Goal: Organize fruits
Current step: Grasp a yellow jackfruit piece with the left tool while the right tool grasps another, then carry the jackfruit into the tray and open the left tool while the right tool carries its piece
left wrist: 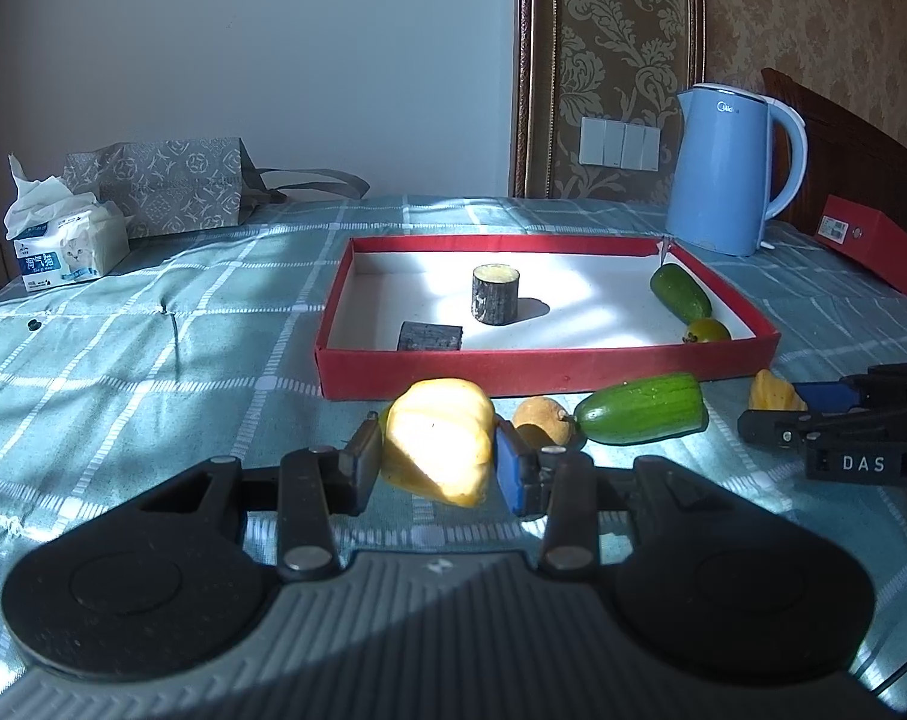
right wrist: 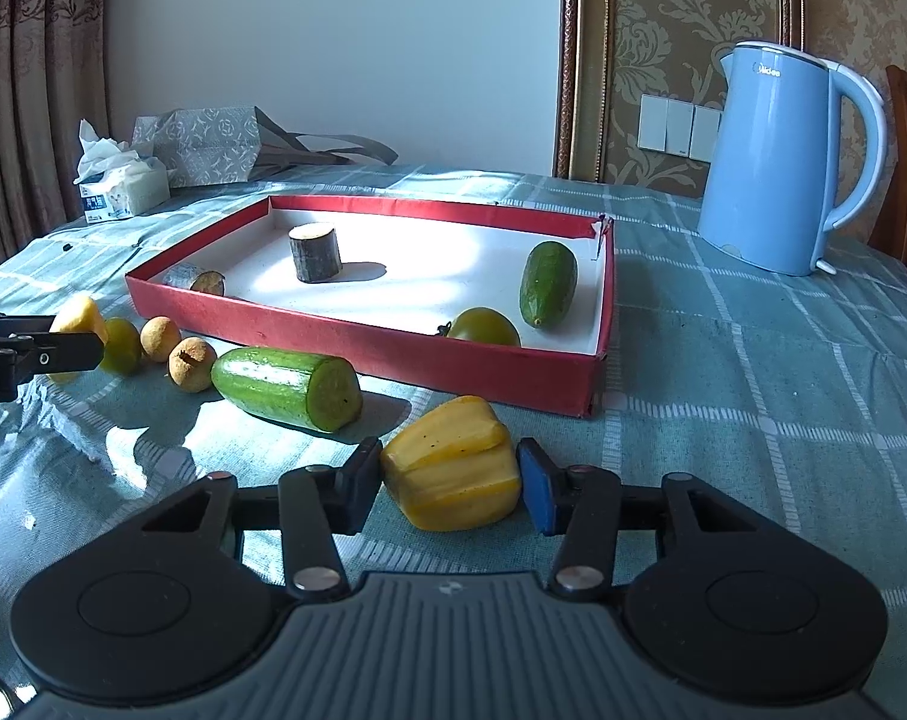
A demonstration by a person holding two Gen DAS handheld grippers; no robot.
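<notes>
Both grippers, left (left wrist: 438, 459) and right (right wrist: 450, 480), clenched yellow fruit pieces (right wrist: 453, 462) on the tablecloth before the red tray (right wrist: 393, 354). Inside lay two dark stubs, a cucumber (right wrist: 547, 283) and a half-hidden green fruit (right wrist: 483, 327).

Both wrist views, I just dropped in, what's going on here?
A person is sorting fruit into the shallow red box. The left hand-held gripper is shut on one yellow ridged fruit piece; the right hand-held gripper grips another. A cut green cucumber and small brown round fruits wait on the checked cloth.
</notes>
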